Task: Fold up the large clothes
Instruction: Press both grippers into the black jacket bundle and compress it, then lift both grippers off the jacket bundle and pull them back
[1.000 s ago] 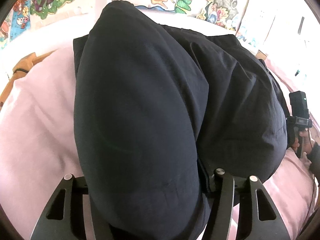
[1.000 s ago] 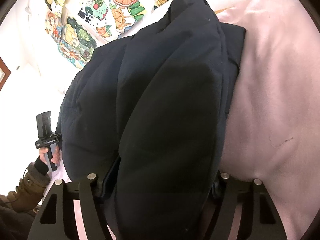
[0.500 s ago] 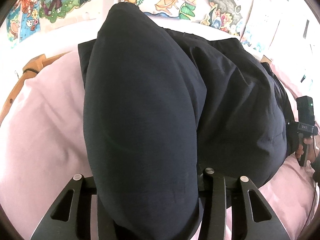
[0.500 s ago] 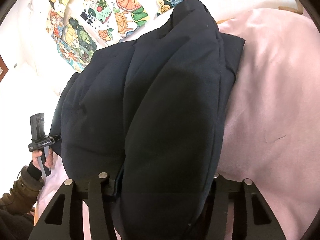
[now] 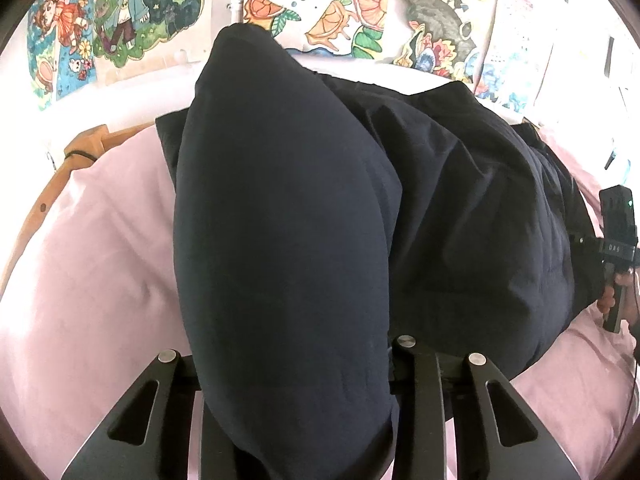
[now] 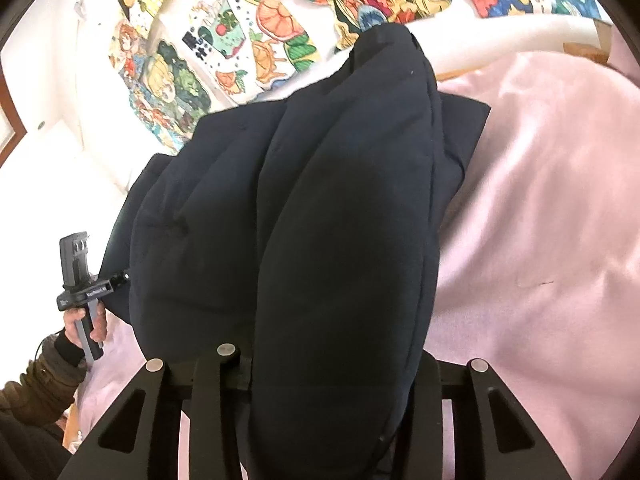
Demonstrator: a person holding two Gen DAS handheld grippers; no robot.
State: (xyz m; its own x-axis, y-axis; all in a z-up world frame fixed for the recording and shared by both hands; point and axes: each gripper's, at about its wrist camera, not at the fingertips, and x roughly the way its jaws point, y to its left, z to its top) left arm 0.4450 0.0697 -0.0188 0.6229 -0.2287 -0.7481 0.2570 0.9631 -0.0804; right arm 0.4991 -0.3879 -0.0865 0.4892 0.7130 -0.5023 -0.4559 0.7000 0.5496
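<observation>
A dark navy padded jacket (image 5: 280,220) lies bunched on a pink bedsheet (image 5: 80,280). A thick fold of it rises between the fingers of my left gripper (image 5: 292,360), whose jaws are closing and squeeze the fabric. In the right wrist view another thick fold of the jacket (image 6: 340,220) fills my right gripper (image 6: 328,360), whose jaws are also closing and press on it. Both sets of fingertips are hidden under the cloth. Each view shows the other gripper's handle (image 5: 616,240) (image 6: 80,272) in a hand at the jacket's far side.
Colourful posters (image 5: 320,8) cover the white wall behind the bed. A wooden bed frame (image 5: 80,152) edges the sheet at the left. Pink sheet (image 6: 540,200) spreads to the right of the jacket. A brown sleeve (image 6: 40,380) shows at the lower left.
Both pairs of jaws have narrowed around the jacket folds. Both grippers have risen a little with the fabric, and more of the wall posters has come into view.
</observation>
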